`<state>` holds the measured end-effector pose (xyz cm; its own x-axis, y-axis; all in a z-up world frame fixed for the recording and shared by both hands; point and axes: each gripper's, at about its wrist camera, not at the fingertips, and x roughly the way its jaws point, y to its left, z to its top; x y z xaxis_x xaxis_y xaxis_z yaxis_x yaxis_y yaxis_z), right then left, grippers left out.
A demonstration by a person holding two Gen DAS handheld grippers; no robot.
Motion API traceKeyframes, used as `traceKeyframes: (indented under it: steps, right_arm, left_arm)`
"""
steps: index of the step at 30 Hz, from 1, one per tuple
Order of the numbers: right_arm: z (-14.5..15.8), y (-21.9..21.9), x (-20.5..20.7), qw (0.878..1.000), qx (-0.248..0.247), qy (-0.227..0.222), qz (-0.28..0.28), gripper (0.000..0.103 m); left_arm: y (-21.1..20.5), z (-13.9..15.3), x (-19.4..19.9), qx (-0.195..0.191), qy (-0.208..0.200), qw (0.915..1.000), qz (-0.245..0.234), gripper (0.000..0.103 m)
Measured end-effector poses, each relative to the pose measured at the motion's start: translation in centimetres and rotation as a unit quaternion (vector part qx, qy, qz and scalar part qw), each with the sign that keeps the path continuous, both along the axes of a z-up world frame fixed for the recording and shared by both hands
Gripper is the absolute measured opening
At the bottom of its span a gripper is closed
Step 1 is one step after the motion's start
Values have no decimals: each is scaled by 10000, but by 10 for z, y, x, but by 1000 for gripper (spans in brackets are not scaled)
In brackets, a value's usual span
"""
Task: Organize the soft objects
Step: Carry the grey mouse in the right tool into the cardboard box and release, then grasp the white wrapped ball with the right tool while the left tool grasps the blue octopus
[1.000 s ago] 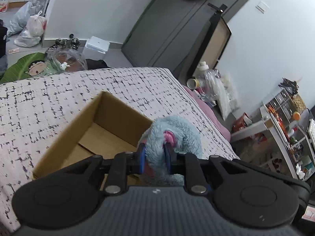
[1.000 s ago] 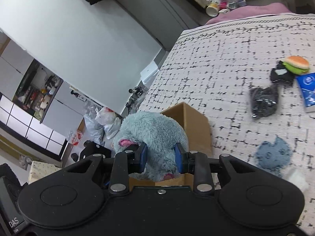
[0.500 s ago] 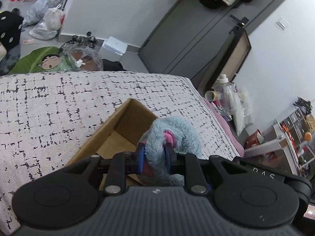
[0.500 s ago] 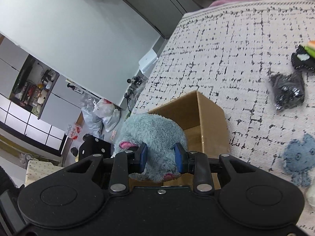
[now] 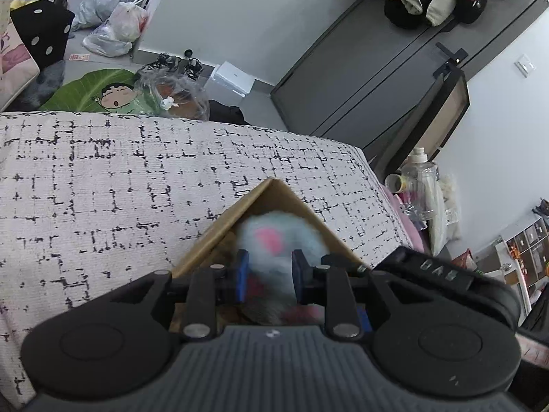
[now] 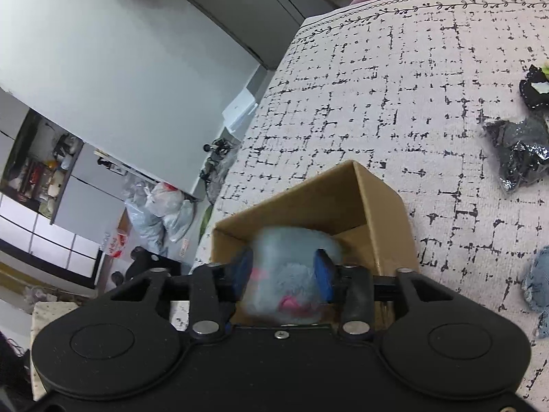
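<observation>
Both tools have opened since half a second ago, when each pinched the fluffy blue plush toy above the box; the toy now sits lower, inside the cardboard box.

From the left wrist view, the left tool [image 5: 268, 271] has its blue-padded fingers spread apart, with the plush toy [image 5: 279, 240] showing between and beyond them, blurred, pale blue with a pink patch. No firm pinch on the fur is visible. The toy lies within the walls of the cardboard box [image 5: 219, 233], whose far corner points away from the camera. The box rests on a bed [image 5: 103, 185] covered in a white spread with a broken black grid pattern.

From the right wrist view, the right tool [image 6: 283, 271] is also spread, its fingers on either side of the plush toy [image 6: 291, 257] without visibly squeezing it. The toy fills the near part of the cardboard box [image 6: 387, 206]. On the bed [image 6: 377, 103] to the right of the box, well apart from it, lie a crumpled black shiny bundle [image 6: 521, 151], another dark item [image 6: 533, 91] at the frame edge, and a blue-grey soft piece [image 6: 538, 281] partly cut off by the frame.

Beyond the bed, the floor holds plastic bags [image 5: 113, 24] and a green leaf-shaped cushion [image 5: 99, 91] with a cartoon face.
</observation>
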<state>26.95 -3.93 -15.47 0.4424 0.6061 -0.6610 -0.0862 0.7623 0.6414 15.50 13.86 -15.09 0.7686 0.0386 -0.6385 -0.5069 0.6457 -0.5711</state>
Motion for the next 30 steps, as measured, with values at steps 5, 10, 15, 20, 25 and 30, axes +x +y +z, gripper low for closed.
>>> traceKeyframes:
  steps: [5,10,15,20,25,30]
  right_arm:
    - [11,-14,-8,10000,0,-59,-14,53]
    - [22,-36,-22,9999,-87,-99,-44,55]
    - [36,-56,-35,9993,-263,-275,-73,66]
    - [48,-76,-46,9980,-435,-430,-123,73]
    - [53,-100,-55,9977,-458,-398,-292,74]
    - [55,-130,-65,9970,-443,-295,-569,82]
  left_arm:
    - [-1,3,-3,93,92,9999,45,25]
    - [-8,13,-4,253,141,9996,-46,33]
    - [-22,22,-1,520,350,9979,-175,50]
    - [-36,35,-1,674,422,9964,-292,62]
    - [-56,46,-1,885,509,9932,-551,72]
    - [-77,54,-5,1026,605,9894,-830,74]
